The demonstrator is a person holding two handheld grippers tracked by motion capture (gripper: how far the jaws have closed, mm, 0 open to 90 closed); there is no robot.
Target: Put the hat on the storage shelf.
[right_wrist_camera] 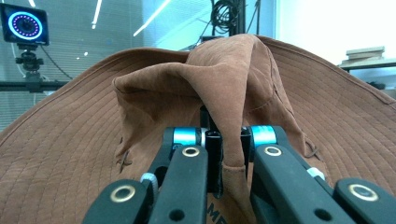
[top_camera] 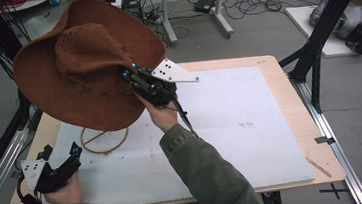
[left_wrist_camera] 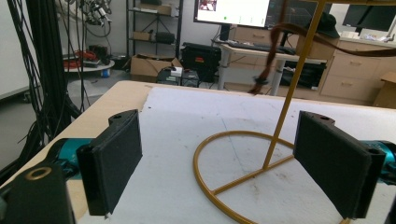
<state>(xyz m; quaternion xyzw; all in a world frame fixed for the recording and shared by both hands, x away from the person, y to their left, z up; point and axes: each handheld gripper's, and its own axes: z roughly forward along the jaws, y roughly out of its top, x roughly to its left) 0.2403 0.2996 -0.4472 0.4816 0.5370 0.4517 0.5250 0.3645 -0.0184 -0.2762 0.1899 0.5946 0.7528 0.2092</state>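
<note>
Nearest the lens in the right gripper view, the right gripper (right_wrist_camera: 224,154) has its two black jaws pressed together on a fold of brown suede: it is pinching the crown of the brown hat (right_wrist_camera: 233,79). The pinched fold rises straight up from between the jaws, and the wide stitched brim spreads away from them to both sides and behind. In the high view that same right gripper (top_camera: 134,76) is raised above the table with the hat (top_camera: 80,66) hanging tilted from it, the crown facing the camera and the brim drooping down past the jaws on the side away from the hand. Directly below the hat, well under the jaws, the ring base of the gold wire stand (top_camera: 105,139) lies on the white mat (top_camera: 241,121); the hat does not touch the base.

The left gripper (left_wrist_camera: 219,163) has its jaws spread wide, with nothing between the pads. Just ahead of them the stand's (left_wrist_camera: 280,112) base curves across the mat (left_wrist_camera: 187,112) and its upright rod rises slanting toward the top edge. In the high view the left gripper (top_camera: 61,153) sits low over the near left corner of the table (top_camera: 299,121), close beside the stand's base and apart from the right gripper.
</note>
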